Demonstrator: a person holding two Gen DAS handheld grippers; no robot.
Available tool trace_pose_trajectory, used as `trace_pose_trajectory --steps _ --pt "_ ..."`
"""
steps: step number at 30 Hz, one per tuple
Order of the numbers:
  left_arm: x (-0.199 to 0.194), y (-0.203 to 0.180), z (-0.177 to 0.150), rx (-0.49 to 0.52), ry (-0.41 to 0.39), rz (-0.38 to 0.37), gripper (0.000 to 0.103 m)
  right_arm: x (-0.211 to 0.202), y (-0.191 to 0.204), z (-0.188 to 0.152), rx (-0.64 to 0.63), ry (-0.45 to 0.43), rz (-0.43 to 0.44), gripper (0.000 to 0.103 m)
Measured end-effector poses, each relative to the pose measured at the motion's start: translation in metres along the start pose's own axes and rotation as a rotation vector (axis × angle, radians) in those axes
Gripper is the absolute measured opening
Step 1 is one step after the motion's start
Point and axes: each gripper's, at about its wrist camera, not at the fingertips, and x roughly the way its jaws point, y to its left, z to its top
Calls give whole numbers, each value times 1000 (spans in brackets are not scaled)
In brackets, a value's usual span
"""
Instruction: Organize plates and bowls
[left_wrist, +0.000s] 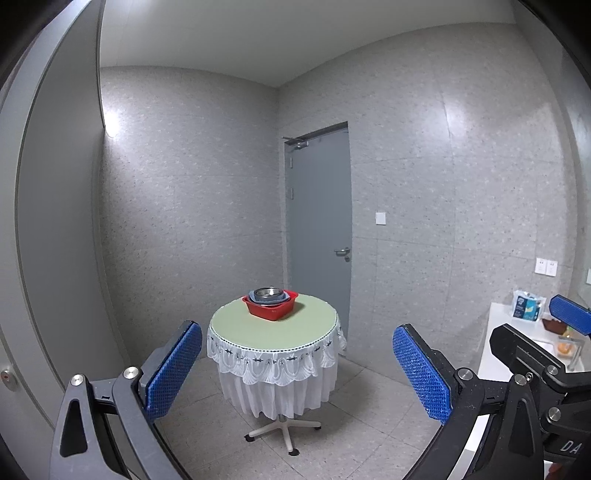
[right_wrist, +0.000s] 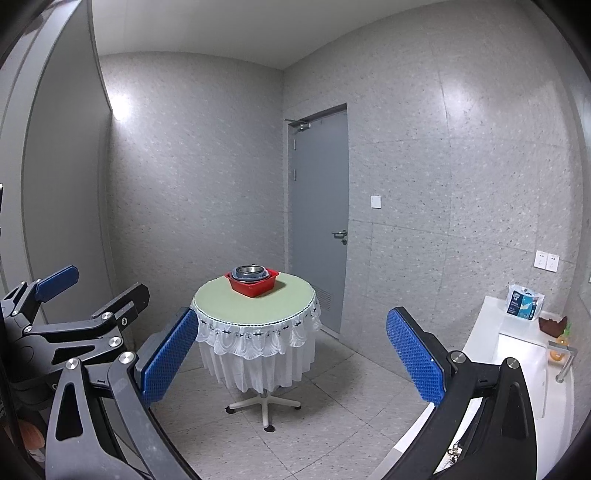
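A red plastic basin (left_wrist: 270, 308) (right_wrist: 253, 284) stands on a round table (left_wrist: 236, 325) (right_wrist: 221, 302) with a pale green top and white lace skirt. Inside it sit stacked blue-grey dishes and a steel bowl (left_wrist: 267, 293) (right_wrist: 248, 271) on top. My left gripper (left_wrist: 297, 363) is open and empty, well short of the table. My right gripper (right_wrist: 291, 352) is open and empty, also well short of the table. The right gripper shows at the right edge of the left wrist view, the left gripper at the left edge of the right wrist view.
A grey door (left_wrist: 319, 221) (right_wrist: 319, 206) is behind the table. A white counter (right_wrist: 517, 354) with a sink, a tap (right_wrist: 563, 360), a blue packet (right_wrist: 523, 301) and a dark dish stands on the right. Grey tiled floor surrounds the table. A grey partition is on the left.
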Motion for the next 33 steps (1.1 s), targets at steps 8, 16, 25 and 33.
trace_pose_trajectory --steps 8,16,25,33 --pt "-7 -10 4 -2 -1 10 102 -4 -2 -1 6 0 6 103" --pt "-8 -12 2 -7 1 16 102 -6 -6 -1 6 1 12 103" --pt "-6 -12 2 -6 2 17 102 -5 -7 0 7 3 15 103" --pt "0 -12 -1 -9 1 13 102 -4 -8 0 6 5 14 103"
